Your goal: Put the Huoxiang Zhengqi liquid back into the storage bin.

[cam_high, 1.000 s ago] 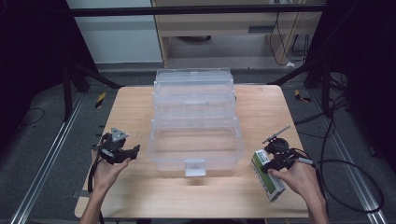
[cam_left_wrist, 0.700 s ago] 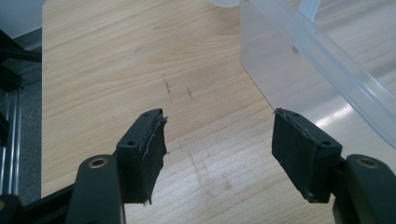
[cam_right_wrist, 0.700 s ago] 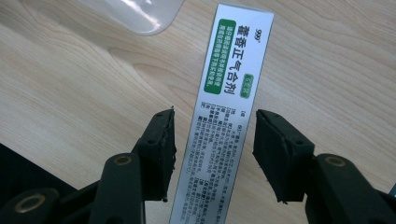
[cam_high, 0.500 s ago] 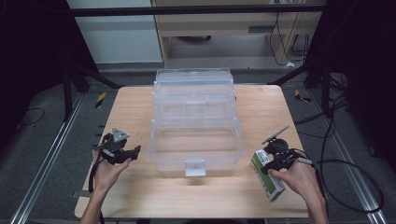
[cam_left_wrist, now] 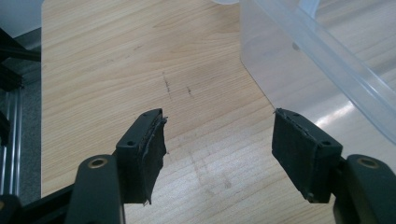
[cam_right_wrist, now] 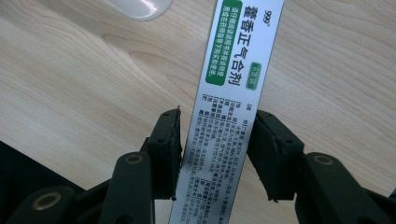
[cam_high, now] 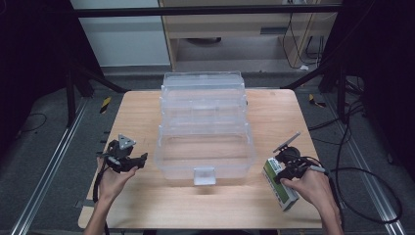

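Wooden tabletop first, and at its left edge the left gripper sits in the person's left hand, just short of the clear plastic tiered box. The high view gives little of its jaws; the left gripper view settles it: they stand wide apart with bare wood between them, and the box wall rises just past the right-hand one, not touching.

Centre table, the box stands opened out in stepped trays, latch tab facing the person.

Over to the right now: the right gripper, in the right hand, is down on a green-and-white medicine carton lying flat near the table's front right corner, just beside the box. From above the carton's long axis runs from the box's corner toward the table's front edge, slanting right. The right gripper view adds the printed face: white panel, green label, Chinese text running lengthwise, carton pointing straight away between the jaws. Those jaws have just been closing, half shut, and both pads sit against the carton's long sides.
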`<act>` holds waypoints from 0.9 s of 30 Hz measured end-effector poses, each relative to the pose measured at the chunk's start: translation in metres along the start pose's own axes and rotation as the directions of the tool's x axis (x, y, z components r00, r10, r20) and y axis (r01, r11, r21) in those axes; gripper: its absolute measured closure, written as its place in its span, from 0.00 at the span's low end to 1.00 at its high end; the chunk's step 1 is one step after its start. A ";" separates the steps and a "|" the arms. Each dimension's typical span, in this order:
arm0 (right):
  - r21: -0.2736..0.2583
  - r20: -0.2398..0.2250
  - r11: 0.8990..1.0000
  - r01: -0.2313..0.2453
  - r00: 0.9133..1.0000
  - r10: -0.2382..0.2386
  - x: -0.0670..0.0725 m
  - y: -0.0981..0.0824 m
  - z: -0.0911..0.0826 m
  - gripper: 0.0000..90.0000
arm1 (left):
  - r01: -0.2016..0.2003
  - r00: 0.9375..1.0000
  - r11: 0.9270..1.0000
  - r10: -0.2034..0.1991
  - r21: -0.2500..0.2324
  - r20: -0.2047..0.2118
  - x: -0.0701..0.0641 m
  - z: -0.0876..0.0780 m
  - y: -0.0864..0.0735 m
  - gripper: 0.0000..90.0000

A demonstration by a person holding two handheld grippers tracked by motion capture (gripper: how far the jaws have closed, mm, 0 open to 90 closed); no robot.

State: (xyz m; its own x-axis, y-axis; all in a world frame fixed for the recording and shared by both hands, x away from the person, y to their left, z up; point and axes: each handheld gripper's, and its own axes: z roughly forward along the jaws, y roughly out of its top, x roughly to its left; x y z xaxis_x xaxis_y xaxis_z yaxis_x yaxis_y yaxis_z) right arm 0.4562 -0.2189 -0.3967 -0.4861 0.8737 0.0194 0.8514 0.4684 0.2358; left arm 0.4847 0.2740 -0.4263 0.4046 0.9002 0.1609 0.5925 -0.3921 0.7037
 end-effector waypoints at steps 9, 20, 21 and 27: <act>0.020 0.015 1.000 -0.002 1.000 0.001 0.001 0.002 0.004 0.63 | 0.000 1.000 1.000 0.000 -0.001 0.001 0.000 0.000 0.000 0.38; 0.029 0.024 0.999 -0.015 1.000 0.015 0.001 0.002 0.003 0.67 | -0.002 1.000 1.000 0.002 0.004 0.003 0.000 0.001 0.000 0.38; 0.031 0.025 0.999 -0.015 1.000 0.014 0.001 0.002 0.003 0.67 | -0.003 1.000 1.000 0.003 0.004 0.002 -0.001 0.001 0.000 0.38; 0.034 0.035 0.999 -0.019 0.999 0.018 0.001 0.002 0.003 0.69 | -0.004 1.000 1.000 0.004 0.005 0.003 -0.001 0.001 0.000 0.38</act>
State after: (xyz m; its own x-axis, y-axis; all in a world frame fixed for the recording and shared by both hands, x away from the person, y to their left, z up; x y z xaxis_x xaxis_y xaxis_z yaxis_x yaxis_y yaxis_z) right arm 0.4580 -0.2164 -0.3991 -0.4637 0.8859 -0.0099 0.8668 0.4560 0.2020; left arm 0.4850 0.2731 -0.4273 0.4093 0.8979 0.1619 0.5942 -0.3970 0.6995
